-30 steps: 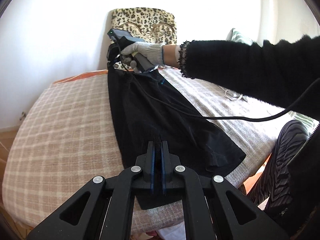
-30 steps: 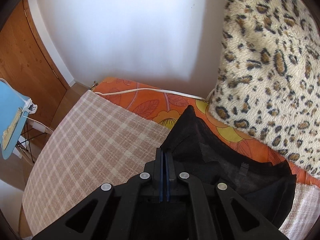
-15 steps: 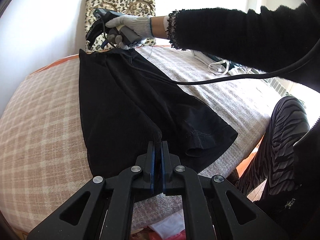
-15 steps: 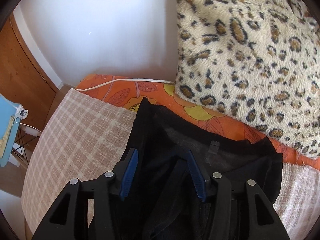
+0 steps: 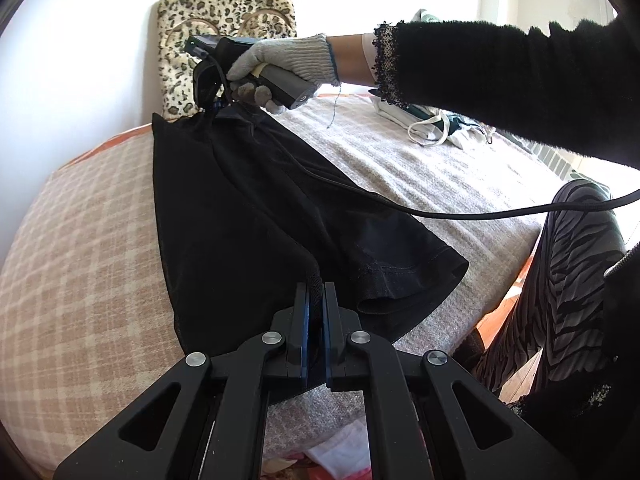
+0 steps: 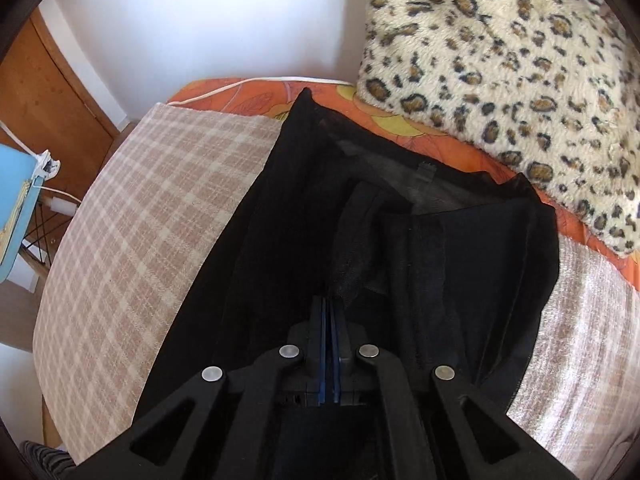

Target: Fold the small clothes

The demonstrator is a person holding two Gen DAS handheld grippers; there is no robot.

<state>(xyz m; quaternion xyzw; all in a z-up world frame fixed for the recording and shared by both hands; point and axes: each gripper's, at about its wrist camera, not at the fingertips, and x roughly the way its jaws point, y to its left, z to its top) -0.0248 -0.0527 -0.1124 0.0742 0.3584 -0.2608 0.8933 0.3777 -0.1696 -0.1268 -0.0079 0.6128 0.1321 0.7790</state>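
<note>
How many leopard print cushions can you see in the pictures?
1. The leopard print cushion stands against the white wall at the far end of the bed, just beyond the black garment. Others may be out of view.

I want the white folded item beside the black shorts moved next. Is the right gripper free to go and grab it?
Probably not yet: the right gripper is shut on the black shorts, so it must let go before reaching the white item.
</note>
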